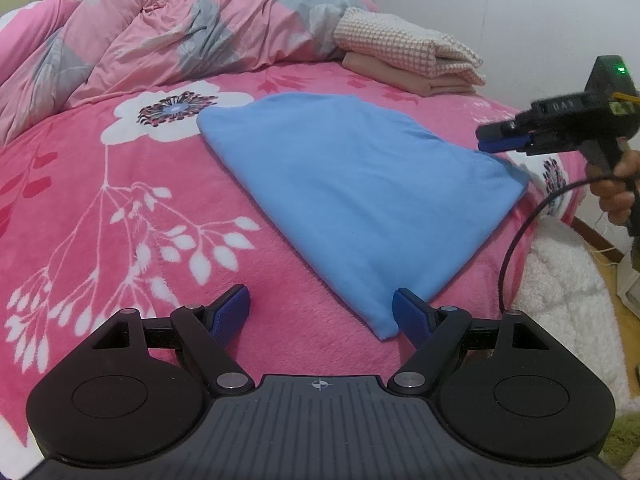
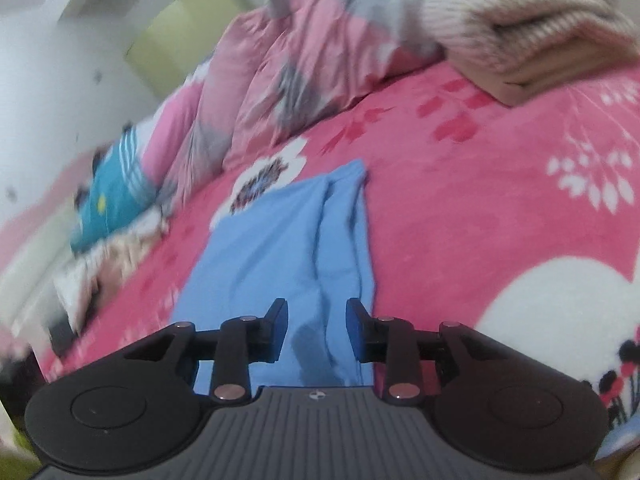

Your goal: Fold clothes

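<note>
Your left gripper (image 1: 322,312) is hovering low over the pink flower blanket (image 1: 100,208) on the bed. Its jaws are standing wide apart and are holding nothing. The near corner of the folded blue cloth (image 1: 352,184) is lying between its blue pads, close to the right pad, but the pads are not pressing on it.

The blue cloth is lying flat in the middle of the bed, with its long side running toward the bed's right edge.

Your right gripper (image 1: 494,140) is hanging above the cloth's right corner, near the right edge of the bed. Your hand (image 1: 614,196) is gripping its handle. In its own camera view the right gripper (image 2: 316,326) has its jaws partly apart, with the blue cloth (image 2: 280,240) showing under the gap. You are not pinching any cloth there. That view is blurry.

At the far right corner of the bed a stack of folded clothes (image 1: 408,52) is resting against a crumpled pink and grey quilt (image 1: 180,20).
</note>
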Tool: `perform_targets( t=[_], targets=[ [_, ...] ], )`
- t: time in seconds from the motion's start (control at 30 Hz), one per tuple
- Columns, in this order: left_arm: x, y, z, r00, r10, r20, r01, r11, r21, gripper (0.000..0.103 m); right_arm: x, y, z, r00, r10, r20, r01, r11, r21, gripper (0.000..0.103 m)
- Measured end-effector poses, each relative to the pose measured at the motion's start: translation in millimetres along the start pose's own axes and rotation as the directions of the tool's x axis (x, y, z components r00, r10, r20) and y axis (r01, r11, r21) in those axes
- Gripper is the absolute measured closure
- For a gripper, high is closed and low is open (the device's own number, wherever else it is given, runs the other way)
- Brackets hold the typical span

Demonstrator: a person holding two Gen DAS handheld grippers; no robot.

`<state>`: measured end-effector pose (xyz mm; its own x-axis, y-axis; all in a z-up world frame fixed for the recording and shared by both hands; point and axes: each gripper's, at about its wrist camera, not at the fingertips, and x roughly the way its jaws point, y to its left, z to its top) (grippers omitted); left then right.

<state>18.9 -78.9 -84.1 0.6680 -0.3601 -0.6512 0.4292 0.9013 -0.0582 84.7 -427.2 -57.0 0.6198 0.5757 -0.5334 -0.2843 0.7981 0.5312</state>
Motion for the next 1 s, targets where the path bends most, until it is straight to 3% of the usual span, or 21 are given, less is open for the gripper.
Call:
perform_targets(
  t=[0.07,0.1,0.2,0.33,0.4,0.5,0.57,0.63,0.7,0.8,0.93,1.0],
  targets=[
    [0.2,-0.5,0.2,1.000,0.002,-0.002,-0.002,1.000,0.001,0.023,2.7,7.7,-4.6,1.000,-0.007,-0.015,0.007,0.999,-0.053,0.081],
    [0.2,-0.6,0.1,1.000,0.003,-0.002,-0.003,1.000,0.001,0.023,3.2,10.7,-7.6,1.000,-0.007,-0.017,0.006,0.997,-0.077,0.101],
    [0.9,-1.2,0.1,1.000,0.005,-0.002,-0.005,1.000,0.001,0.023,0.4,7.9,-14.5,0.999,-0.039,0.020,0.041,0.997,-0.069,0.102],
    [1.1,-1.0,0.0,1.000,0.005,-0.002,-0.005,1.000,0.001,0.023,-5.4,-28.9,-18.7,0.988,-0.107,0.115,0.088,0.984,0.156,0.103],
    [1.0,-0.8,0.1,1.000,0.004,-0.003,-0.004,1.000,0.001,0.023,-18.9,-36.2,-21.7,0.979,-0.086,0.186,0.045,0.975,0.218,0.103],
    [0.5,-0.6,0.1,1.000,0.005,-0.004,-0.005,1.000,0.001,0.023,-28.4,-17.5,-22.5,0.980,0.074,0.183,-0.094,0.990,0.104,0.102],
    [0.3,-0.6,0.1,1.000,0.005,-0.004,-0.005,1.000,0.001,0.023,-23.0,1.8,-25.9,0.985,0.126,0.116,-0.125,0.992,-0.009,0.102],
    [0.3,-0.6,-0.1,1.000,0.005,-0.002,-0.005,1.000,0.001,0.023,-9.3,12.4,-31.9,0.993,0.113,0.037,-0.110,0.991,-0.082,0.102],
    [0.2,-1.0,-0.3,1.000,0.004,-0.001,-0.004,1.000,0.001,0.023,0.1,5.1,-35.7,0.998,0.056,0.034,-0.053,0.995,-0.084,0.103],
    [-0.5,-0.4,-0.5,1.000,0.000,0.001,0.000,1.000,0.003,0.023,-6.7,-28.5,-30.7,0.987,-0.027,0.156,0.010,0.994,0.109,0.103],
    [-0.5,-1.1,-1.5,1.000,0.002,0.007,-0.002,1.000,0.003,0.023,-21.6,-23.5,-25.5,0.966,0.001,0.258,-0.041,0.988,0.149,0.102],
    [-0.5,-1.3,-2.0,1.000,0.003,0.010,-0.003,1.000,0.002,0.023,-5.4,2.9,-21.9,0.975,0.092,0.203,-0.105,0.993,0.054,0.102]
  ],
)
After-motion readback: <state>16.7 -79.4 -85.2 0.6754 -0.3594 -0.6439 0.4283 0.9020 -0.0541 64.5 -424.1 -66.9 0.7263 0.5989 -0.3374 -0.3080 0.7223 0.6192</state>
